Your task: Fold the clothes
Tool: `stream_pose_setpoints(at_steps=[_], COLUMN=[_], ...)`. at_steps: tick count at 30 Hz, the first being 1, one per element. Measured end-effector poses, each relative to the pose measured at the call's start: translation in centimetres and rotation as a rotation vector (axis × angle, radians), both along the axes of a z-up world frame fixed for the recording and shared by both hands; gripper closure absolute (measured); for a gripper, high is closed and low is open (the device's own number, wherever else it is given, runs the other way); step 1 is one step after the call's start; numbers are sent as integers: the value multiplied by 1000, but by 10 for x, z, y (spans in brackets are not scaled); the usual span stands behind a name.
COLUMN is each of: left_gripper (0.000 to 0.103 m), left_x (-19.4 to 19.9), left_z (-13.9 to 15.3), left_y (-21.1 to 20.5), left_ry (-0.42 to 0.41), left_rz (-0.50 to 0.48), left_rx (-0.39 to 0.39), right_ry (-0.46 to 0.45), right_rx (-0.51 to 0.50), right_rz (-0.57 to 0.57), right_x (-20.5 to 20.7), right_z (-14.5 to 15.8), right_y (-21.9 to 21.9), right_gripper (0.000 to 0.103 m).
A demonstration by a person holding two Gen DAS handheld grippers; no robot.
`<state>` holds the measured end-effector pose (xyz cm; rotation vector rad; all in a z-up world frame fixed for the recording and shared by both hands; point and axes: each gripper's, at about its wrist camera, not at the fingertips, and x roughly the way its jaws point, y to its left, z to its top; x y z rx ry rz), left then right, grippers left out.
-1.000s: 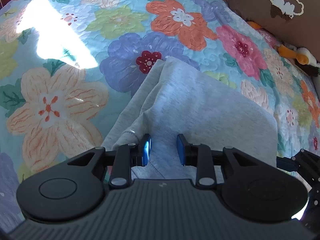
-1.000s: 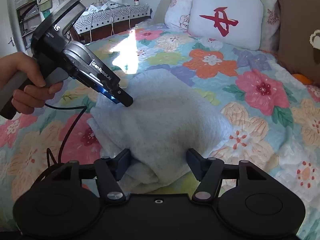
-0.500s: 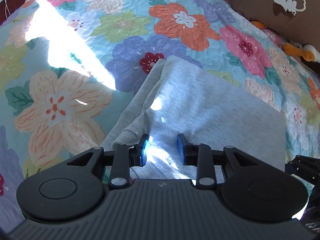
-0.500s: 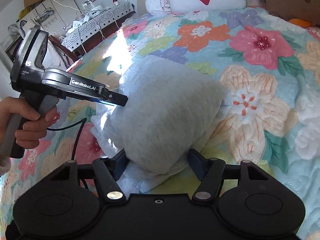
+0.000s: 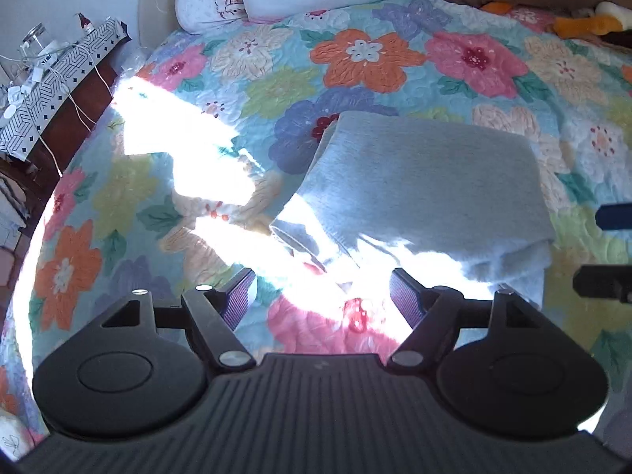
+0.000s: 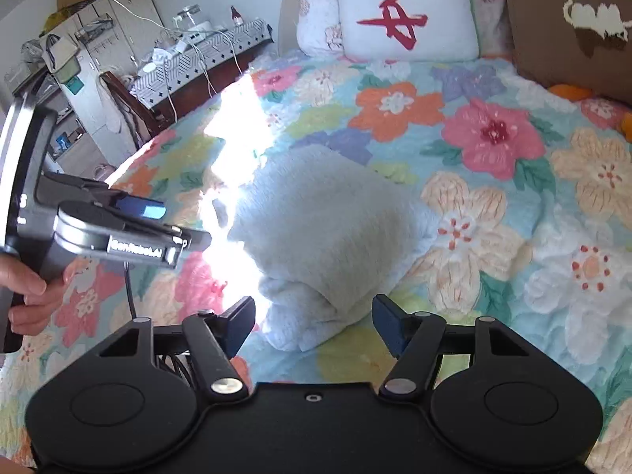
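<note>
A folded light grey garment (image 5: 418, 189) lies on the flowered bedspread (image 5: 355, 55); it also shows in the right wrist view (image 6: 328, 229). My left gripper (image 5: 322, 296) is open and empty, pulled back just short of the garment's near edge. From the right wrist view the left gripper (image 6: 185, 237) hangs to the left of the garment, apart from it. My right gripper (image 6: 314, 322) is open and empty, its jaws either side of the garment's near corner without touching. The right gripper's fingertips (image 5: 604, 217) show at the right edge of the left wrist view.
A white pillow with a red character (image 6: 407, 19) and a brown cushion (image 6: 572, 27) stand at the bed's head. A side table with cables (image 6: 197, 59) stands left of the bed. Orange soft toys (image 5: 580, 19) lie at the far right. A bright sun patch (image 5: 177, 150) crosses the bedspread.
My left gripper opened wide, let go of the garment and drew back from it. My right gripper also backed off; the garment now lies folded on the bed.
</note>
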<state>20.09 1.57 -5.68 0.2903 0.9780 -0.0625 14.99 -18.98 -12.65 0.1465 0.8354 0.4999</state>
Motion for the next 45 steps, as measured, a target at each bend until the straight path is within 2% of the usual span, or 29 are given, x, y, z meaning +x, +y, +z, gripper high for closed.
stream_pose_setpoints(at_steps=[5, 12, 16, 19, 21, 25, 30, 36, 40, 45], left_gripper=[27, 21, 21, 19, 18, 15, 15, 12, 8, 4], left_x=[-25, -48, -55, -60, -63, -62, -55, -52, -52, -47], left_z=[21, 34, 40, 47, 50, 51, 43, 34, 32, 33], left_y=[-2, -5, -2, 2, 2, 0, -11, -30, -45, -53], left_ry=[30, 53, 103, 130, 133, 119, 68, 65, 32, 11], left_rz=[-18, -33, -43, -59, -58, -53, -27, -41, -50, -27], left_rx=[-55, -82, -129, -164, -170, -156, -120, -110, -104, -145], right_ry=[78, 90, 140, 136, 130, 137, 79, 0, -76, -73], right_rx=[92, 128, 246, 283, 301, 264, 91, 29, -16, 13], right_rz=[48, 107, 164, 189, 206, 233, 75, -10, -40, -56], right_x=[-6, -20, -29, -42, -51, -64, -51, -45, -47, -44], right_z=[18, 43, 60, 69, 74, 69, 56, 52, 48, 38], right_y=[-6, -6, -16, -23, -27, -26, -20, -17, -18, -27], right_gripper=[33, 32, 31, 20, 19, 15, 15, 15, 15, 15])
